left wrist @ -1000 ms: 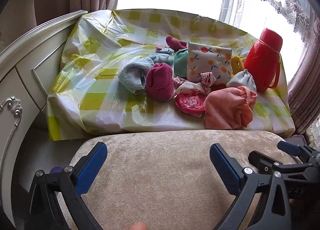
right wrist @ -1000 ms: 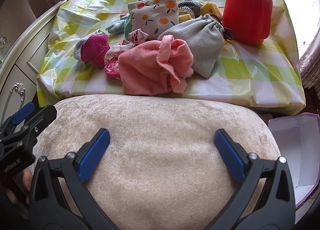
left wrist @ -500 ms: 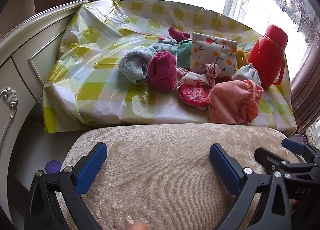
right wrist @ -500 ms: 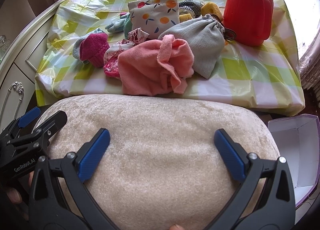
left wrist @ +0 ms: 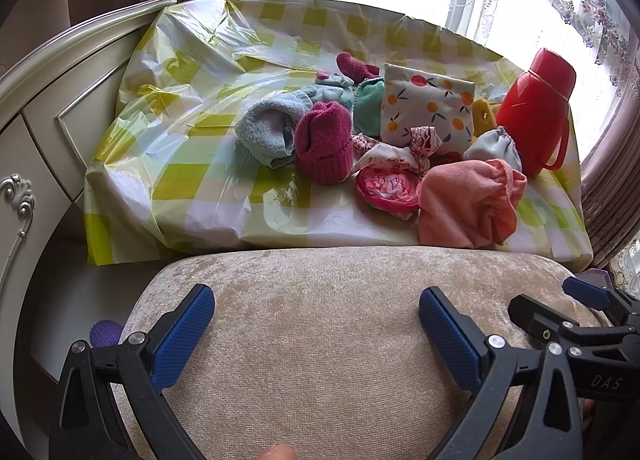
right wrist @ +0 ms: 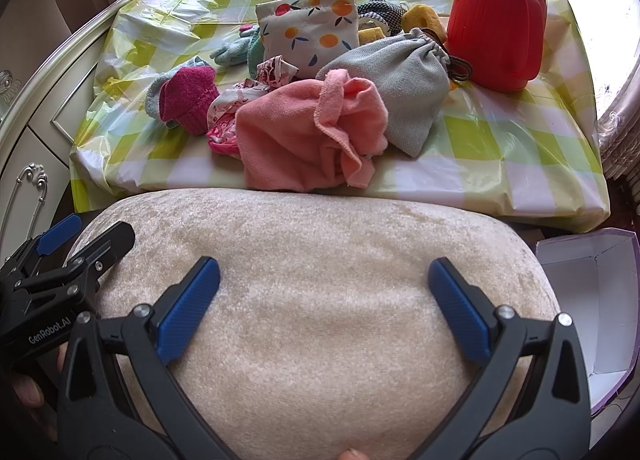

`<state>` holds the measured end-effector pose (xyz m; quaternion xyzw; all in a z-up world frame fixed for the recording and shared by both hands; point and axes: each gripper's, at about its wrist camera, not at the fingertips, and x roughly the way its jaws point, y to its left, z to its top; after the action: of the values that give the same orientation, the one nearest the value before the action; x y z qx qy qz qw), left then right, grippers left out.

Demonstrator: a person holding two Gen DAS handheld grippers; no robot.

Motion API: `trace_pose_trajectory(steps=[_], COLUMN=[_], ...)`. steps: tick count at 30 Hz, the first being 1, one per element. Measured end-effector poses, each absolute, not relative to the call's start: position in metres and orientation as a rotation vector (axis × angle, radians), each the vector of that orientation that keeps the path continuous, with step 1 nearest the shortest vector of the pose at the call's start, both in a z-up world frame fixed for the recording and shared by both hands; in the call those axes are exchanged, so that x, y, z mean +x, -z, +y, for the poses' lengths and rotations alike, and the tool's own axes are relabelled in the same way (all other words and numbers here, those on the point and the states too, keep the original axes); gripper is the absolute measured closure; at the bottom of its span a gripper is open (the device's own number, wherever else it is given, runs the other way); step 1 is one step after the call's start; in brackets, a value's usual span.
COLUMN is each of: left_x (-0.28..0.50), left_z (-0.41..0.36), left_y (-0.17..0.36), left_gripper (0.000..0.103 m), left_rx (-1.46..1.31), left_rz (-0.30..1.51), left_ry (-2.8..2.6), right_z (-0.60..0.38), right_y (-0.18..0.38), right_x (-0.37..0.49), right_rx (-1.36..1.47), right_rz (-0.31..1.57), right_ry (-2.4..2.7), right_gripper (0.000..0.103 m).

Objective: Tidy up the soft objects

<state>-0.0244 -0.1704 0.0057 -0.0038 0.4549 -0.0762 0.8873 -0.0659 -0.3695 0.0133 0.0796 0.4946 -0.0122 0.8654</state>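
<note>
A: Log it. Both tools sit low over the beige velvet stool (left wrist: 340, 340). Left gripper (left wrist: 316, 330) jaws wide, nothing between them. Right gripper (right wrist: 324, 296) likewise wide and empty.

B: Any change in the last second?

A: Small one. The left view has drifted: the checked plastic tablecloth (left wrist: 192, 179) now sits a little lower and nearer in frame, and more of the drawer front on the left shows. The right view is almost the same; the left tool's nose has crept further into its lower-left corner. Nothing on the table has been disturbed.

B: So no sorting done yet?

A: None that I can see. The pile is untouched, all on the table beyond the stool. Nearest the edge: a crumpled pink towel (right wrist: 308, 135). Touching it behind, a grey drawstring pouch (right wrist: 400, 75). To the left, a magenta knitted hat (left wrist: 324, 143) leaning on a pale blue knitted piece (left wrist: 268, 127). Between them, a pink patterned cloth bundle (left wrist: 386, 187). Behind stands an orange-print fabric pouch (left wrist: 424, 107).

B: And the red thing?

A: Red thermos flask (right wrist: 496, 15), hard, standing at the far right. Not part of the job, I would guess.

B: Destination?

A: Possibly the open white box (right wrist: 592, 300) beside the stool on the right. A guess only.

B: Reading?

A: Approach phase. Pink towel looks the easiest first reach for the right tool.
</note>
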Motion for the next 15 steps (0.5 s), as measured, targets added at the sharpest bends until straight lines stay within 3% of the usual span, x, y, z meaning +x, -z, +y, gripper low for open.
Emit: trace_pose_trajectory(steps=[15], left_x=[-0.0249], left_z=[-0.1696], left_y=[-0.0076], left_gripper=[0.000], left_rx=[-0.019], left_rz=[0.945], left_ry=[0.165], right_z=[-0.3695], right_y=[-0.0129], right_x=[-0.0649], right_rx=[0.161], right_rz=[1.041], right_ry=[0.028], right_gripper=[0.000])
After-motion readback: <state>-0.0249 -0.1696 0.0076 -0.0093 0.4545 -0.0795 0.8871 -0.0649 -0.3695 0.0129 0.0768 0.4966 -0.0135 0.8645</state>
